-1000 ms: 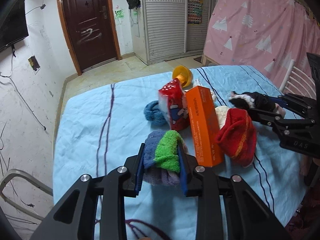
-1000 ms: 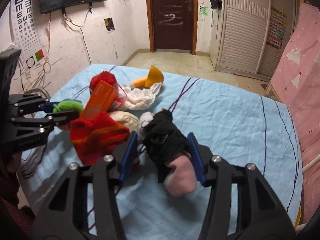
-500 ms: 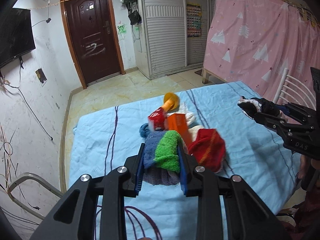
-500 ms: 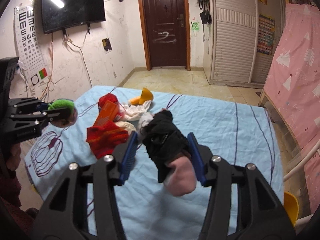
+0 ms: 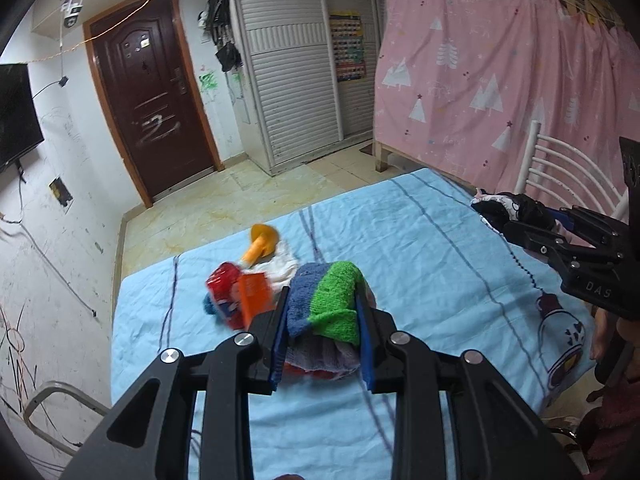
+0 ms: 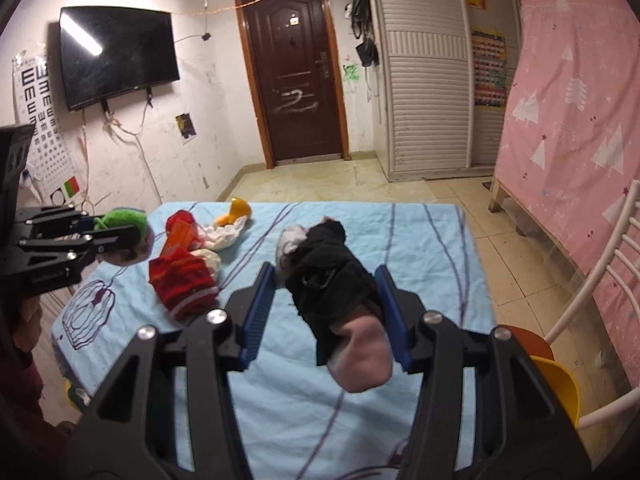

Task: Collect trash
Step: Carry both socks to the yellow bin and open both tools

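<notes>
Blue-padded jaws on both grippers were busy at this point. The left gripper [image 5: 322, 322] had its jaws pinched tight on a bundle of socks [image 5: 326, 308], green and blue on top with something pale purple underneath, held up in the air above the bed [image 5: 420, 248]. The right gripper [image 6: 326, 294] was clamped on a black sock [image 6: 332, 276] with a pink toe sticking out toward the camera and a bit of white and grey at the far end, also lifted off the sheet.

From the right wrist view, the left gripper showed up at the left edge, with the green sock poking out of it, well apart from the right one.

Rest of the pile was sitting on the light blue sheet: a red striped sock [image 6: 182, 280] lay nearest, an orange box [image 5: 254, 294] leaned against a red packet [image 5: 222, 284], a white cloth [image 6: 224, 234] was crumpled just behind them, and an orange-yellow funnel-shaped thing [image 5: 262, 242] lay at the far end of the bunch. A bit of blue fabric peeked out beside the red packet in the left wrist view.

A yellow bin [image 6: 558, 380] sat on the floor by the bed's right side, next to a white rail. Past the bed there was a dark door [image 6: 294, 80], a wall TV [image 6: 116, 60] and a pink curtain [image 5: 500, 72].
</notes>
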A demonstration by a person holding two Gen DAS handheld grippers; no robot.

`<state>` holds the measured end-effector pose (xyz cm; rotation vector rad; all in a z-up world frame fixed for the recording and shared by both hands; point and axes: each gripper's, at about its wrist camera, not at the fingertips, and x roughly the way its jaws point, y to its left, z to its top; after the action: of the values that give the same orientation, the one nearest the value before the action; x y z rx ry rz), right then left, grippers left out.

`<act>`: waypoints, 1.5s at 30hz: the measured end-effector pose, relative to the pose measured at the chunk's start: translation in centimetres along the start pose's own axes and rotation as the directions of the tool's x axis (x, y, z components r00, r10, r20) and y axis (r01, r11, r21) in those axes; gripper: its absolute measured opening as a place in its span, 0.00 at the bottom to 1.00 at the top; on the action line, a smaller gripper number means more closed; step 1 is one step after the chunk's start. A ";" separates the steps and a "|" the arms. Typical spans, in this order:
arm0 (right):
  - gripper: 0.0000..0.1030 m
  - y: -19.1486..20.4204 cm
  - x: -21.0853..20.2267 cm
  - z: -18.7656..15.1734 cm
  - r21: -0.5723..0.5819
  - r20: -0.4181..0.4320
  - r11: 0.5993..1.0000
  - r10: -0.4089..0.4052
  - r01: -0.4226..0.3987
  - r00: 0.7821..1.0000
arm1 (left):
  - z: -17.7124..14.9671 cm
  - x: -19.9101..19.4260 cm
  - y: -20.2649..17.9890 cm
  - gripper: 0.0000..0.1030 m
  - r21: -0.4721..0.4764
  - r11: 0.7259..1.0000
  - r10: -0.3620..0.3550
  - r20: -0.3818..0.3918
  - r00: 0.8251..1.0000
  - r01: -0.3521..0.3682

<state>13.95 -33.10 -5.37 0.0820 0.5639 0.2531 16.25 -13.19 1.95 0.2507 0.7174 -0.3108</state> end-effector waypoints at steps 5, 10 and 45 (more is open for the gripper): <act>0.48 -3.7 -2.0 -1.0 0.057 0.021 0.997 -0.048 0.047 0.999 | 1.6 0.6 -3.5 0.20 0.045 0.998 -0.042 0.004 0.999 0.042; 0.48 -7.4 -3.8 -2.0 0.113 0.033 0.989 -0.101 0.097 0.994 | 2.9 1.1 -7.6 0.20 0.097 0.992 -0.086 0.004 0.996 0.085; 0.73 -22.4 -11.4 -6.3 0.415 0.124 0.884 -0.292 0.217 0.948 | 7.0 6.8 -30.4 0.32 0.299 0.892 -0.314 -0.130 0.940 0.339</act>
<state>6.09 -57.65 -8.09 0.4191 0.4291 -0.1316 14.24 -44.94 -1.19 0.4522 0.7867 -0.7465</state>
